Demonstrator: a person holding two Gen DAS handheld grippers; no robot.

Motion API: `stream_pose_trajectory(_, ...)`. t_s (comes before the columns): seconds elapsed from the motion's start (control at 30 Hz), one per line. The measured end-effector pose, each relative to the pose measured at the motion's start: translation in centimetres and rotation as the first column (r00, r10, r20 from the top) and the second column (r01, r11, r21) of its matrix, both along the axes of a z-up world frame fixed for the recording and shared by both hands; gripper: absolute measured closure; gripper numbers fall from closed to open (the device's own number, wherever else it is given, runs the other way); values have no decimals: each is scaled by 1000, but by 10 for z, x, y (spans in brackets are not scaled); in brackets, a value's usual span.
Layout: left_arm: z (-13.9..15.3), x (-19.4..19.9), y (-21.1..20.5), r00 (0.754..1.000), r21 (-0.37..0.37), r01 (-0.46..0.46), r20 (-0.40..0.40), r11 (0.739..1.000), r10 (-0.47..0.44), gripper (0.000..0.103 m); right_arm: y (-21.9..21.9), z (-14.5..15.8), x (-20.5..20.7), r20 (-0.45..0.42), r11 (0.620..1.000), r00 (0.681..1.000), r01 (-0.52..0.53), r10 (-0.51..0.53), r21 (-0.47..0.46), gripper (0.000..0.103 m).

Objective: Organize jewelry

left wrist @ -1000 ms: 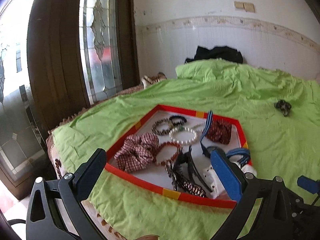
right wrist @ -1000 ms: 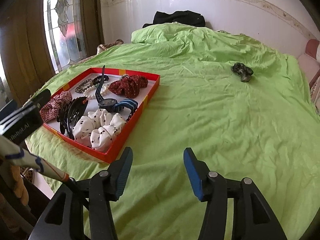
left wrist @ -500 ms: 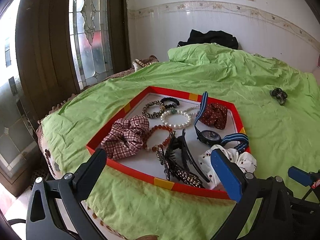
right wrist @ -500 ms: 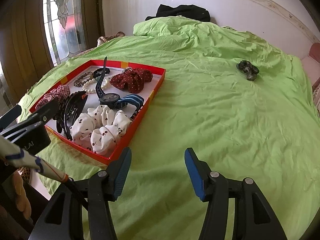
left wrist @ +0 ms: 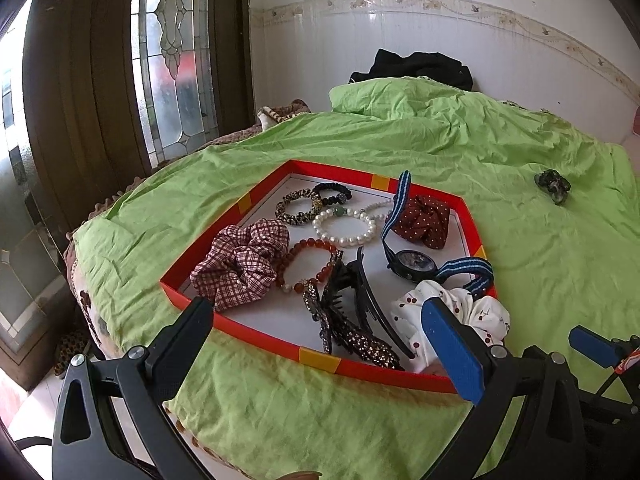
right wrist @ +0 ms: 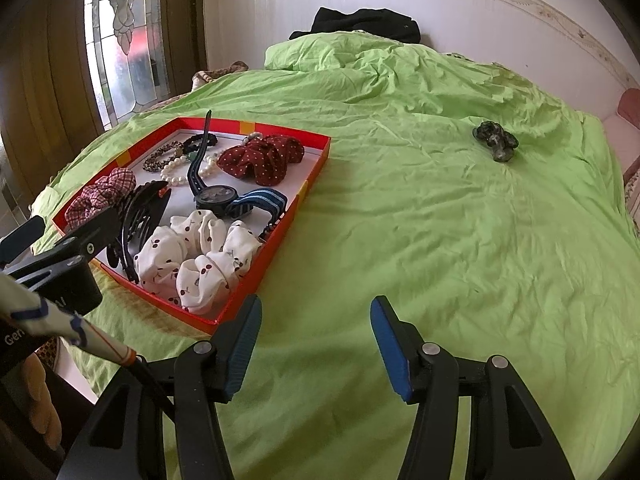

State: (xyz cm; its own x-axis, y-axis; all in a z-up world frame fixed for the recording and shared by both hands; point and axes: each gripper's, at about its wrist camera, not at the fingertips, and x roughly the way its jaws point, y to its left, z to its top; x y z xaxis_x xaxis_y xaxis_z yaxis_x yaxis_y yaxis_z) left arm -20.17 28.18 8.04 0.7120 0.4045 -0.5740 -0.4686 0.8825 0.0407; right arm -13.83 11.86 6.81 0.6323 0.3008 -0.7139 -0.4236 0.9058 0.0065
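Note:
A red-rimmed tray (left wrist: 256, 330) lies on the green bed. It holds a plaid scrunchie (left wrist: 244, 264), a red bead bracelet (left wrist: 308, 264), a pearl bracelet (left wrist: 344, 228), a dark red dotted scrunchie (left wrist: 424, 220), a watch (left wrist: 414, 264), black claw clips (left wrist: 360, 308) and a white cherry scrunchie (left wrist: 476, 316). My left gripper (left wrist: 316, 312) hovers wide open over the tray's near edge, holding nothing. To the right of the tray (right wrist: 276, 256), my right gripper (right wrist: 315, 308) stands open over bare sheet. A dark green clip (right wrist: 494, 142) lies alone far right on the bed.
Black clothing (left wrist: 416, 66) sits on the green pillow by the white wall. A stained-glass window (left wrist: 176, 60) and dark wooden frame stand left of the bed. The bed's edge drops off below the tray. A person's hand shows low on the left in the right wrist view.
The left gripper has tilted, so the tray has shifted left and shows fuller between its fingers. The right gripper has hardly moved and stays open.

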Motion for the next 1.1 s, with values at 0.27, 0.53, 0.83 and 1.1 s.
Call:
stream_pose_trajectory(0.27,-4,2,5,1000,-43,7,-17,999,-8,0,1,-1,0,3,1000,1000,4,-4,-6,41)
stream_pose_trajectory(0.53,-7,4,7,999,-65,17,-30,998,-19,0,2,2,1,12,1000,1000,0,0,-8,40)
stream_pose_trajectory(0.83,-11,7,11,999,-97,25,-44,995,-30,0,10,1,-1,26,1000,999,-20,20,-19,38)
stream_pose_trajectory(1.1,-13,8,11,998,-96,27,-54,995,-32,0,12,-2,0,16,1000,1000,-19,20,-19,38)
